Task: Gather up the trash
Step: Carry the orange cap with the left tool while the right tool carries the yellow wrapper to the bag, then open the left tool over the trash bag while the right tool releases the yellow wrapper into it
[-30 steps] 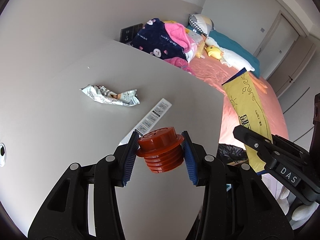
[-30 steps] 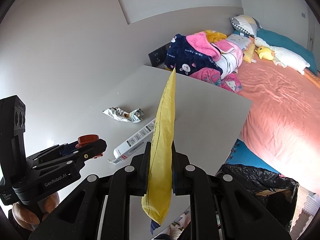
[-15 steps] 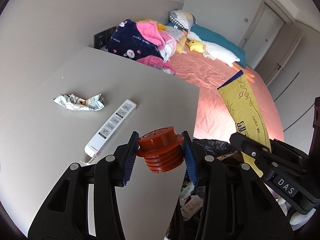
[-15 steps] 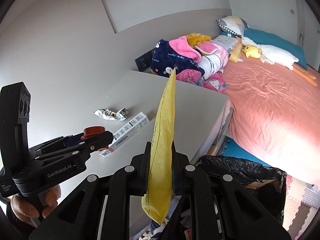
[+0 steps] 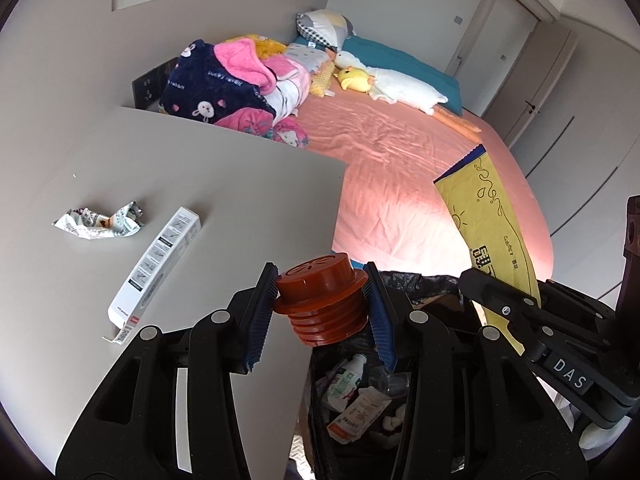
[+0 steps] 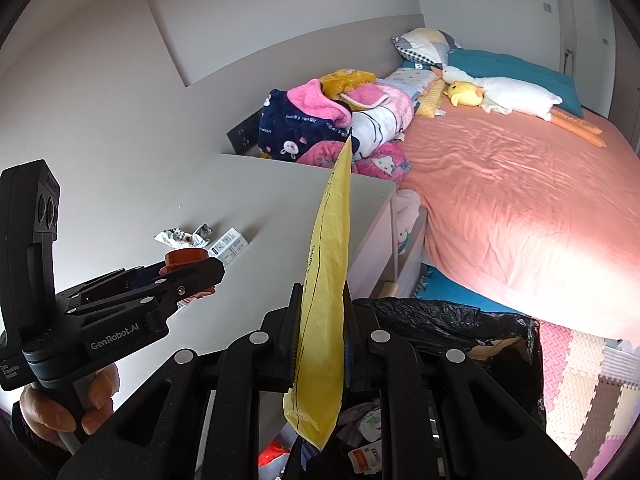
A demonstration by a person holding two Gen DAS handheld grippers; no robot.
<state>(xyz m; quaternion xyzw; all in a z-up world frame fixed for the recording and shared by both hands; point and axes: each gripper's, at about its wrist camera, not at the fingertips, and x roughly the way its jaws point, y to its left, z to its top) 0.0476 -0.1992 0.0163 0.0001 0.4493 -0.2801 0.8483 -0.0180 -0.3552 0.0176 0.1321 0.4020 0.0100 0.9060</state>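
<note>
My left gripper (image 5: 322, 312) is shut on a red-brown ribbed plastic cap (image 5: 324, 304), held at the table's corner above the black-lined trash bin (image 5: 424, 284). My right gripper (image 6: 320, 336) is shut on a flat yellow wrapper (image 6: 326, 280), held edge-on over the same bin (image 6: 460, 320). The wrapper also shows in the left wrist view (image 5: 488, 232), and the cap in the right wrist view (image 6: 186, 258). A crumpled silver wrapper (image 5: 98, 222) and a long white carton (image 5: 158, 256) lie on the grey table (image 5: 224, 184).
The bin holds several bottles and packets (image 5: 356, 400). A bed with a pink sheet (image 5: 400, 168) stands beyond the table, with piled blankets (image 5: 236, 88) and plush toys (image 5: 384, 80). Foam floor mats (image 6: 580, 380) lie to the right of the bin.
Both grippers have moved off the table toward its right corner, carrying the cap and the yellow wrapper. The open bin has come into view under them.
</note>
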